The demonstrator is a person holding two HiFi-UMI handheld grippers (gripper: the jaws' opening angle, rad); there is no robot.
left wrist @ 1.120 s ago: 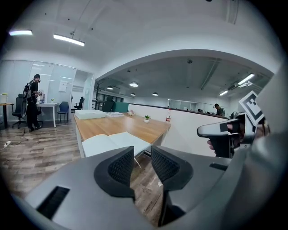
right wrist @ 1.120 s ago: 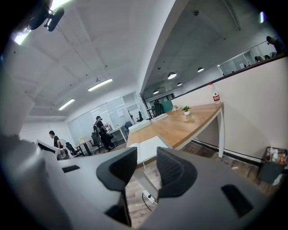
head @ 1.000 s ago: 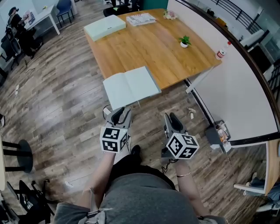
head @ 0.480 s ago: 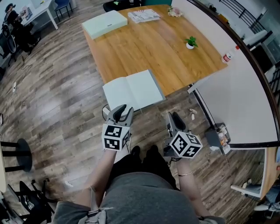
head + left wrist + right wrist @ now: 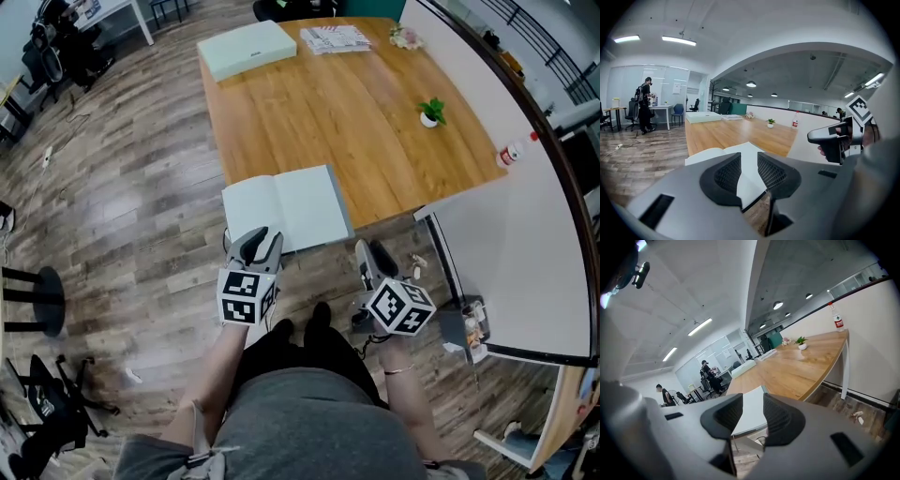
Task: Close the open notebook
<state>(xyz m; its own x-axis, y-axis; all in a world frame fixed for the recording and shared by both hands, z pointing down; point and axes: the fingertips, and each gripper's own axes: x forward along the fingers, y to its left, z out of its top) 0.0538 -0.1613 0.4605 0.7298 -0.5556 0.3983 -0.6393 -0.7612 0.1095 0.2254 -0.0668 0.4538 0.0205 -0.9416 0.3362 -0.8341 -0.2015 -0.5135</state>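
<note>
- Head view, nearest first: the person's grey-clad torso [image 5: 300,422] stands just off the near edge of the wooden table [image 5: 375,122].
- Just short of that near edge, the left gripper [image 5: 262,240] hovers in front of the table's near left corner. Its jaws are released and spread apart. The left gripper view shows only a white page through the gap, beyond the pads and not touched by them.
- Also off the near edge, the right gripper [image 5: 371,255] hangs over the floor further toward the table's right side. Its jaws stand apart as well, with nothing clasped between them.
- At the table's near left corner lies the open notebook [image 5: 286,206], flat with blank pages up. Its near side juts past the table edge.
- Toward the table's right side, about halfway back, stands a small potted plant [image 5: 431,112].
- On the table's far left corner rests a pale green box [image 5: 247,49].
- Beside the box, along the far edge, lies a stack of printed papers [image 5: 335,38].
- Along the table's right side curves a white partition [image 5: 506,225]. A red-capped bottle [image 5: 513,153] stands on its top ledge, near the table's right corner.
</note>
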